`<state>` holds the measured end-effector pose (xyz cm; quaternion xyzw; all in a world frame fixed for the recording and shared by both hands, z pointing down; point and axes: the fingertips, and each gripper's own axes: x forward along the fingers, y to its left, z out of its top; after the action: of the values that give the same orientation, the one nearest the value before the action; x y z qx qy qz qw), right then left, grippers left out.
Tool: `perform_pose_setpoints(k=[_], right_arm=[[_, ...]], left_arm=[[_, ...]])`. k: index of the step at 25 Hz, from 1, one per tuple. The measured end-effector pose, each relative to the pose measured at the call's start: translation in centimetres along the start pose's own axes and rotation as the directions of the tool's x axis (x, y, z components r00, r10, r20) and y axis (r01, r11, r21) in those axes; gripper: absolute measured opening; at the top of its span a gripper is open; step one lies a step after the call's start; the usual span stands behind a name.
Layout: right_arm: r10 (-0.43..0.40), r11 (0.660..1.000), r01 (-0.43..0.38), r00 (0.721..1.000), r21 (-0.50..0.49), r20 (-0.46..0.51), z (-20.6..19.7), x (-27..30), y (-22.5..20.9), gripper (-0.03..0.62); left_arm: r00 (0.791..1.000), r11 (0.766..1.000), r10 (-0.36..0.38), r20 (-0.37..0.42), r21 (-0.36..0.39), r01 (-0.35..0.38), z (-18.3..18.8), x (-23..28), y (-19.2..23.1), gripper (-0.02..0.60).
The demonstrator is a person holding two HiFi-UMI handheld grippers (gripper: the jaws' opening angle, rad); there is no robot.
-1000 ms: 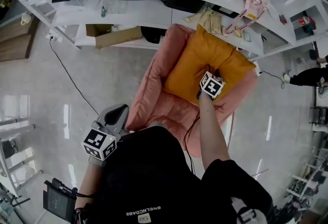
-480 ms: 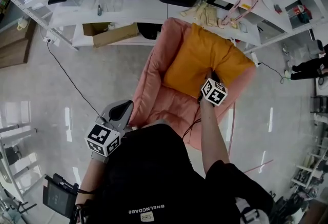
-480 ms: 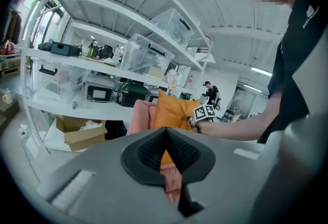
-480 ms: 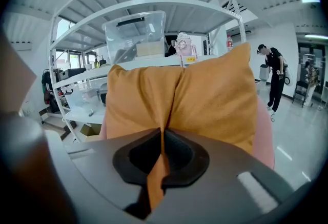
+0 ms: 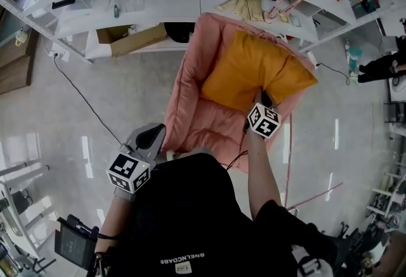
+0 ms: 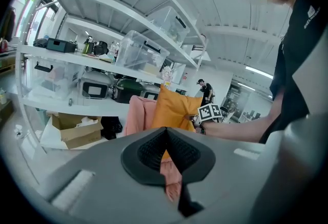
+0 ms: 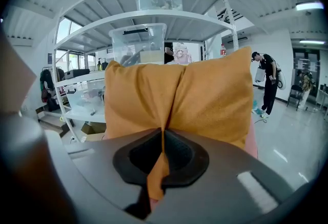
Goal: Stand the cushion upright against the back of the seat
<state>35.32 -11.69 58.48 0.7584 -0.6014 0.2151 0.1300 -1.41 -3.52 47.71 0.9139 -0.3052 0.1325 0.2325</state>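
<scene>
An orange cushion (image 5: pixel 254 70) lies tilted in a pink armchair (image 5: pixel 203 111), its far edge toward the chair's back. My right gripper (image 5: pixel 261 102) is shut on a pinch of fabric at the cushion's near edge. In the right gripper view the cushion (image 7: pixel 174 97) fills the middle, with a fold of it clamped between the jaws of that gripper (image 7: pixel 163 133). My left gripper (image 5: pixel 147 139) hangs left of the chair's front corner, apart from it. In its own view the left gripper (image 6: pixel 165 135) stands shut with nothing held, facing the cushion (image 6: pixel 171 107) and the chair (image 6: pixel 137 113).
White shelving (image 5: pixel 158 3) full of bins and devices runs just behind the chair. An open cardboard box (image 5: pixel 130 39) sits under it at the left. A black cable (image 5: pixel 82 95) crosses the glossy floor. A person (image 5: pixel 379 66) stands far right. A black device (image 5: pixel 73 244) lies near my left side.
My right gripper has closed on the cushion's fabric and drawn back and upward, lifting the cushion's near edge off the seat. The left gripper has shifted only slightly.
</scene>
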Motion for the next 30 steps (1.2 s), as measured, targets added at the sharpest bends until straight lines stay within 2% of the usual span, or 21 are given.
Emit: perform_pose_setpoints(k=[4, 11, 15, 20, 26, 30], right_arm=[[-0.01, 1.0, 0.01, 1.0, -0.002, 0.01, -0.3, -1.7, 0.2, 0.011], [-0.026, 0.999, 0.028, 0.999, -0.037, 0.047, 1.2, -3.1, 1.0, 0.011], [-0.01, 0.997, 0.01, 1.0, -0.07, -0.001, 0.4, -1.5, 1.1, 0.012], [0.01, 0.992, -0.022, 0.995, -0.122, -0.1, -2.5, 1.4, 1.0, 0.015], [0.016, 0.99, -0.031, 0.994, -0.136, -0.112, -3.0, 3.7, 0.0, 0.014], [0.033, 0.981, -0.058, 0.991, -0.187, -0.13, -3.1, 5.5, 0.2, 0.014]], left_arm=[[1.0, 1.0, -0.016, -0.007, 0.01, 0.016, -0.3, -0.2, -0.3, 0.018], [1.0, 1.0, 0.001, 0.002, -0.004, -0.001, -0.4, -1.5, 0.8, 0.018], [1.0, 1.0, -0.001, -0.001, -0.007, 0.001, -0.4, -1.5, 0.9, 0.018], [1.0, 1.0, 0.006, -0.003, -0.013, -0.006, -0.6, -1.4, 0.9, 0.018], [1.0, 1.0, 0.018, -0.011, -0.013, -0.018, -0.6, -1.1, 1.0, 0.018], [1.0, 1.0, 0.024, -0.014, -0.008, -0.024, -0.5, -0.7, 0.9, 0.018]])
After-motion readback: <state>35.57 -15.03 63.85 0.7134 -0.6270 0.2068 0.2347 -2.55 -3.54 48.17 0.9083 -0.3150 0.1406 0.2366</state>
